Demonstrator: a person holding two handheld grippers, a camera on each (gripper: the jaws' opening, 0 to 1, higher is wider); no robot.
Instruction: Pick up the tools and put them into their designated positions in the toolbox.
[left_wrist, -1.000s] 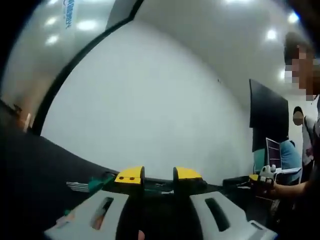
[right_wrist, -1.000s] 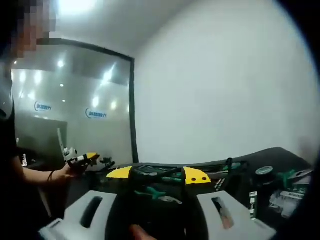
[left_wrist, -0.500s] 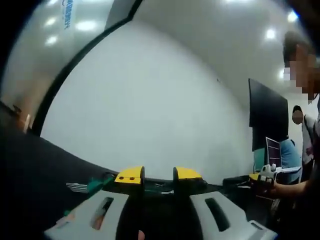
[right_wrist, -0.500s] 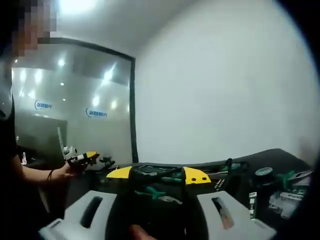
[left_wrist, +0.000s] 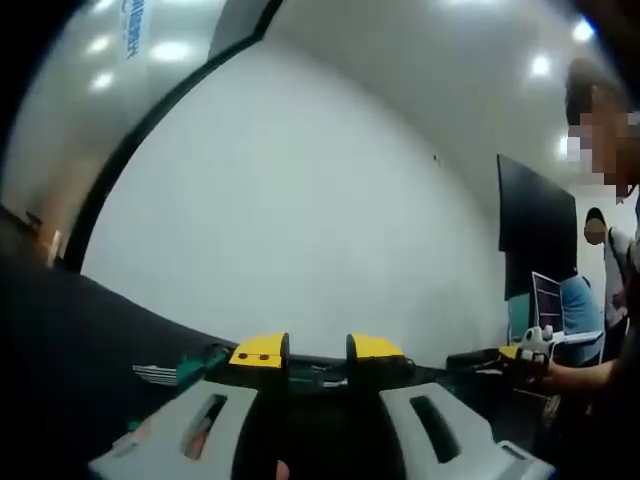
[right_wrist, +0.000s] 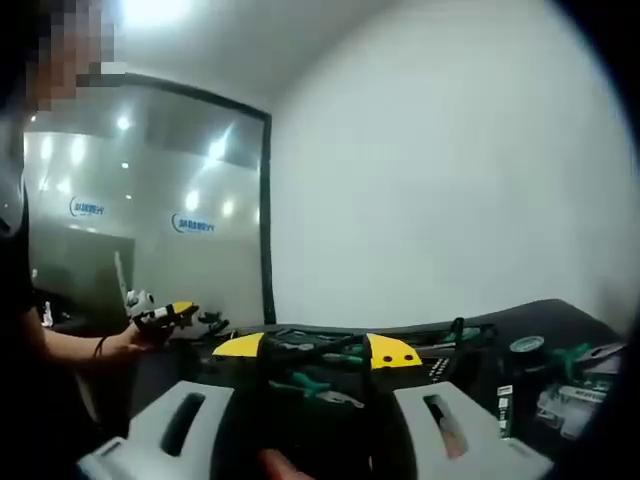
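In the left gripper view my left gripper hangs low over the black table, yellow-tipped jaws a little apart with nothing between them. A set of hex keys in a green holder lies just left of the jaws. My right gripper shows at the far right, held in a hand. In the right gripper view my right gripper stands wide open and empty, facing the black toolbox with green-handled tools in it. My left gripper shows at the left in a hand.
A dark roll and more green-handled tools lie on the table to the right. A white wall and a glass partition stand behind. A person stands at the right beside a dark screen.
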